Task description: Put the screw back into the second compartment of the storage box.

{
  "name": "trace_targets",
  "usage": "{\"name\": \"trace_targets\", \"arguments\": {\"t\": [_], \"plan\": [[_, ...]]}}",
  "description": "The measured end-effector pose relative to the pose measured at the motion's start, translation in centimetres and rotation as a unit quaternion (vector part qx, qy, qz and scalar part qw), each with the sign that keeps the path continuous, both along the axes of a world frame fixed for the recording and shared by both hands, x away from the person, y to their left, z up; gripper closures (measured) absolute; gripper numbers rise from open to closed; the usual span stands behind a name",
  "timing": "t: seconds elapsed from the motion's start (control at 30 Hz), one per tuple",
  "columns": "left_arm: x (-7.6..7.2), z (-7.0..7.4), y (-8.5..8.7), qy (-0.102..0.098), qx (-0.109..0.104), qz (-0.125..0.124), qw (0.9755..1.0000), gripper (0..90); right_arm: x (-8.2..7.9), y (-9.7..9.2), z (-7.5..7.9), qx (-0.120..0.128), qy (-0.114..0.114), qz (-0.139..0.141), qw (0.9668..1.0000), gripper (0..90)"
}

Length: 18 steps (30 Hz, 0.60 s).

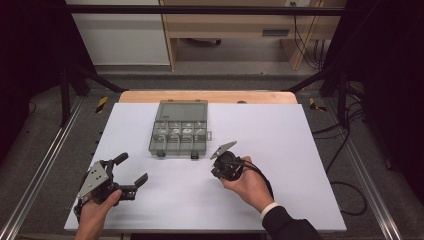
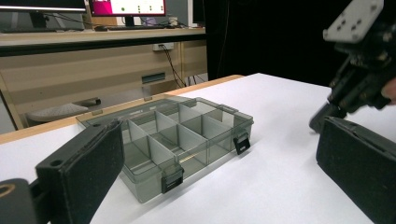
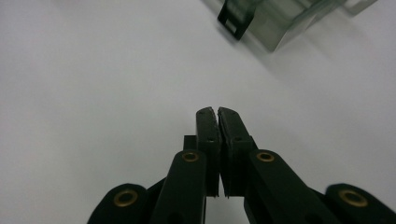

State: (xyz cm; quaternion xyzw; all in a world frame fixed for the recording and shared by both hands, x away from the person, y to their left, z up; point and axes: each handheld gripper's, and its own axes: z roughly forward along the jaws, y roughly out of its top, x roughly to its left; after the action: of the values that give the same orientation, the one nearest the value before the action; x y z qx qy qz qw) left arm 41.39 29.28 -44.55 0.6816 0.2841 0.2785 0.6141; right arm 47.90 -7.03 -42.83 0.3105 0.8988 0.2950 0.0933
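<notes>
Now right tongs (image 3: 217, 112) pressed together, empty, over white worktop (image 1: 300, 150); left tongs (image 1: 131, 170) gape wide, empty; compartment box (image 1: 179, 131) just ahead of both.

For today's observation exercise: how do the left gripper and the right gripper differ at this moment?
The left gripper has its jaws spread wide; the right gripper has its jaws pressed together on nothing. The left gripper sits near the table's left front corner; the right gripper is just in front of the compartment box. Both are hand-held above the white table.

white table top (image 1: 280, 150) | wooden desk (image 2: 93, 65) behind | monitor (image 2: 128, 7) on desk
</notes>
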Motion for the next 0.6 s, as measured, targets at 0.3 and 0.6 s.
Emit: {"name": "trace_targets", "arguments": {"t": [0.3,0.6], "plan": [[0.0,0.0,0.0,-0.001,-0.001,-0.001,1.0000,1.0,1.0,0.7,2.7,0.034,-0.043,-0.006,0.9985,87.8],[-0.1,0.0,0.0,0.000,-0.005,-0.006,1.0000,0.8,2.4,1.6,4.3,0.042,-0.063,-0.010,0.9971,87.8]]}}
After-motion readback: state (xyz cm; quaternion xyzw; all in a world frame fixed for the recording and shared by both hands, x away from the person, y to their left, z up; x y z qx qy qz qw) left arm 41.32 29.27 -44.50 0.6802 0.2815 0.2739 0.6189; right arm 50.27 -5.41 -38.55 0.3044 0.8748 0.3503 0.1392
